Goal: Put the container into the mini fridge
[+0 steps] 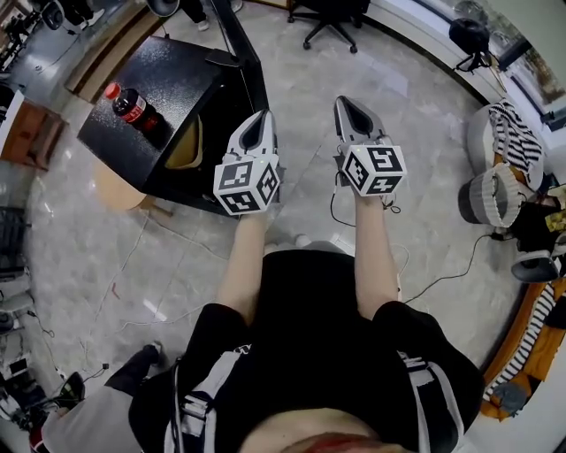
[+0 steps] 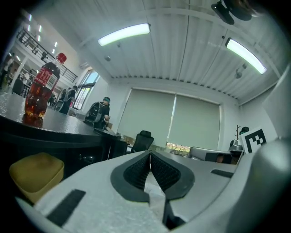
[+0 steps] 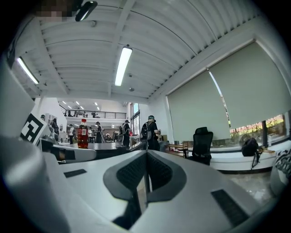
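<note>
A black mini fridge [image 1: 168, 88] stands at the upper left of the head view, with its door [image 1: 248, 53] swung open. The yellow container [image 1: 186, 143] sits inside it, and it also shows low at the left of the left gripper view as the yellow container [image 2: 34, 175]. A cola bottle [image 1: 133, 108] stands on top of the fridge. My left gripper [image 1: 263, 115] is shut and empty, just right of the fridge opening. My right gripper [image 1: 345, 102] is shut and empty beside it, over the floor. The pads meet in both gripper views: left gripper [image 2: 149, 152], right gripper [image 3: 146, 152].
An office chair [image 1: 327, 22] stands at the back. Baskets and a striped cloth [image 1: 500, 168] crowd the right side. Cables [image 1: 442, 274] trail over the grey floor. People stand in the distance [image 3: 150, 132] behind the cola bottle [image 3: 82, 134].
</note>
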The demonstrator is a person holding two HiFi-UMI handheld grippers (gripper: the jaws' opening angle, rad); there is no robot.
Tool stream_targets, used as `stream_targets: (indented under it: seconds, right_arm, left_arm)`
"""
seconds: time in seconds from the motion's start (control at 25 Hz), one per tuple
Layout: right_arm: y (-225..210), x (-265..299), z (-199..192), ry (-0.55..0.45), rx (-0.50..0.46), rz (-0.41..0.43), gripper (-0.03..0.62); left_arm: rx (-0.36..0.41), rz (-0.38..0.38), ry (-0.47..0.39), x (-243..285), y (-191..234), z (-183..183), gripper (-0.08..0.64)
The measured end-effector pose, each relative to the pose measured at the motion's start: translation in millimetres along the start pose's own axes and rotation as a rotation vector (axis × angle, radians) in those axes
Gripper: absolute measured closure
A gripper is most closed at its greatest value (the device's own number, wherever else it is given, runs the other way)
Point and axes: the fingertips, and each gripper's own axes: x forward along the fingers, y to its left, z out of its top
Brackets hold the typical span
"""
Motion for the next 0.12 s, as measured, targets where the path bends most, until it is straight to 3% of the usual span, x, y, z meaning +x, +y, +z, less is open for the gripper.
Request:
stream_targets:
  seconds: [0.12]
  right_arm:
    - [2.5, 2.5, -1.1, 0.000, -0.002, 0.009, 0.581]
  left_arm:
    - [-0.004, 0.002, 0.007, 1.8, 3.8, -2.2, 0.549]
